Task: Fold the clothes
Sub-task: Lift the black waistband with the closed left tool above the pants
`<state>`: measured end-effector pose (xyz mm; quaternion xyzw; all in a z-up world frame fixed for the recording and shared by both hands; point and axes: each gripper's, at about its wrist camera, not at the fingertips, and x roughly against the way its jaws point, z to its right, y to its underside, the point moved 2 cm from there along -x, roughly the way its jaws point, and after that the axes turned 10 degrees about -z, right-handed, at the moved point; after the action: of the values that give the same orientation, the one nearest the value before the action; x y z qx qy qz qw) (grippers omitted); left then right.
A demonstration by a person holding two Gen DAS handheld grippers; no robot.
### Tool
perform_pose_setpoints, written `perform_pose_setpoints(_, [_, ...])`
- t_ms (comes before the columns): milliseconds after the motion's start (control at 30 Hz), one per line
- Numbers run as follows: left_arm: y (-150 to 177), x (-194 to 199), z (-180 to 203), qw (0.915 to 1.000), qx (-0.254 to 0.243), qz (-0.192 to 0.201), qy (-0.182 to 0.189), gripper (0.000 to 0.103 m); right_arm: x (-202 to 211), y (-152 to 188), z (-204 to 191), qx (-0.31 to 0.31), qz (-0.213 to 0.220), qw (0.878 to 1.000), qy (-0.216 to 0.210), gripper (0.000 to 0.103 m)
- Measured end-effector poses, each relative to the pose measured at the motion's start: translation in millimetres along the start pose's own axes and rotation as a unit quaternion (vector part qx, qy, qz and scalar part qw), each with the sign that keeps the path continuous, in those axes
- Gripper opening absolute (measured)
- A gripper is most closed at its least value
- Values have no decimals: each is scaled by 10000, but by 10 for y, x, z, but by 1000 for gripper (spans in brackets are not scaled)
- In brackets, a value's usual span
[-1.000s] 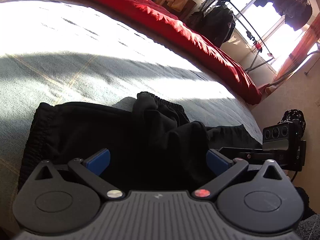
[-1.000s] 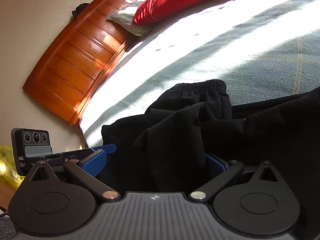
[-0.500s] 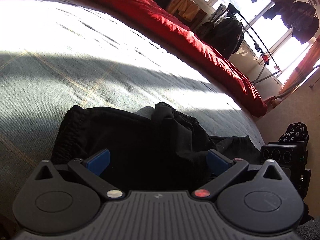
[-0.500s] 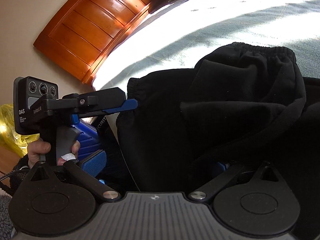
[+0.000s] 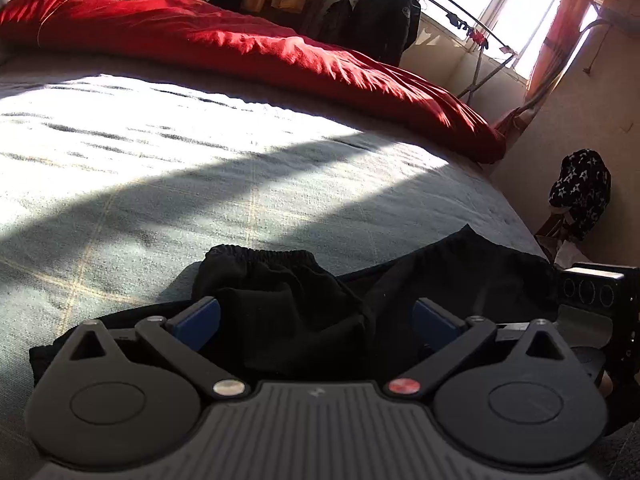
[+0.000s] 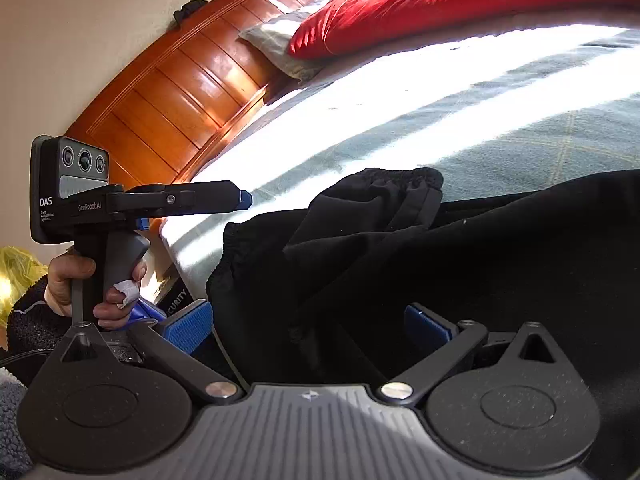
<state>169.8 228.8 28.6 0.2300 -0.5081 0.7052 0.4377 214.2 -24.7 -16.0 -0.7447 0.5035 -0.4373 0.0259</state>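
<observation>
Left wrist view: the left gripper (image 5: 316, 316) has its blue pads spread wide apart, with a bunched fold of the black trousers (image 5: 280, 280) lying between them, not pinched. The trousers lie crumpled at the near edge of the bed (image 5: 200, 184), on its grey-green cover, well apart from the red quilt (image 5: 280, 60). Right wrist view: the right gripper (image 6: 308, 326) is likewise wide open over the dark cloth, beside the wooden headboard (image 6: 192, 92).

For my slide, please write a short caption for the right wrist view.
Open right gripper facing a crumpled black garment on the bed, left gripper alongside.
</observation>
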Motion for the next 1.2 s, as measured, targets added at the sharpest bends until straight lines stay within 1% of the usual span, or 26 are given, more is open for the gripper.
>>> perform_pose_setpoints(100, [-160, -240, 237, 9996, -138, -258, 10, 102, 355, 161, 227, -232, 441, 9988, 15, 103])
perform_pose_setpoints(200, [-237, -435, 371, 9989, 23, -463, -55, 102, 601, 341, 440, -499, 731, 9960, -124, 103])
perform_pose_setpoints(267, [-239, -549, 428, 9980, 239, -580, -128, 102, 746, 431, 594, -639, 835, 9942, -203, 103])
perform_pose_setpoints(400, [-273, -699, 606, 9953, 339, -770, -480, 102, 989, 554, 881, -631, 909, 9934, -304, 103])
perform_pose_setpoints(467, [-342, -789, 673, 9925, 333, -871, -787, 102, 1051, 560, 996, -592, 910, 9932, -411, 103])
perform_pose_setpoints(500, [-403, -869, 684, 9885, 347, -985, -1097, 102, 1078, 558, 1047, -578, 906, 9931, -466, 103])
perform_pose_setpoints(533, [-447, -942, 691, 9830, 314, -1082, -1453, 102, 1122, 556, 1096, -574, 898, 9930, -502, 103])
perform_pose_setpoints(567, [-491, -1016, 686, 9753, 253, -1199, -1841, 102, 1167, 555, 1144, -569, 889, 9930, -539, 103])
perform_pose_setpoints(600, [-533, -1101, 680, 9657, 174, -1353, -2212, 102, 1206, 549, 1176, -552, 866, 9930, -587, 103])
perform_pose_setpoints(633, [-572, -1185, 675, 9569, 92, -1510, -2477, 102, 1235, 545, 1198, -527, 853, 9929, -632, 103])
perform_pose_setpoints(700, [-643, -1344, 690, 9418, -55, -1722, -2887, 102, 1311, 541, 1245, -461, 819, 9930, -721, 103])
perform_pose_setpoints(767, [-691, -1504, 744, 9287, -269, -1950, -3142, 102, 1314, 519, 1290, -482, 765, 9931, -749, 103])
perform_pose_setpoints(833, [-678, -1667, 816, 9001, -738, -2202, -3688, 102, 1317, 498, 1335, -504, 711, 9932, -778, 103])
perform_pose_setpoints(900, [-667, -1813, 882, 8675, -1171, -2428, -4181, 102, 1315, 488, 1387, -551, 671, 9928, -828, 103])
perform_pose_setpoints(1100, [-582, -1653, 775, 8405, -1270, -2657, -4548, 102, 1316, 402, 1460, -583, 480, 9938, -818, 103])
perform_pose_setpoints(1200, [-527, -1365, 685, 8489, -979, -2492, -4558, 102, 1300, 345, 1471, -504, 328, 9953, -757, 103])
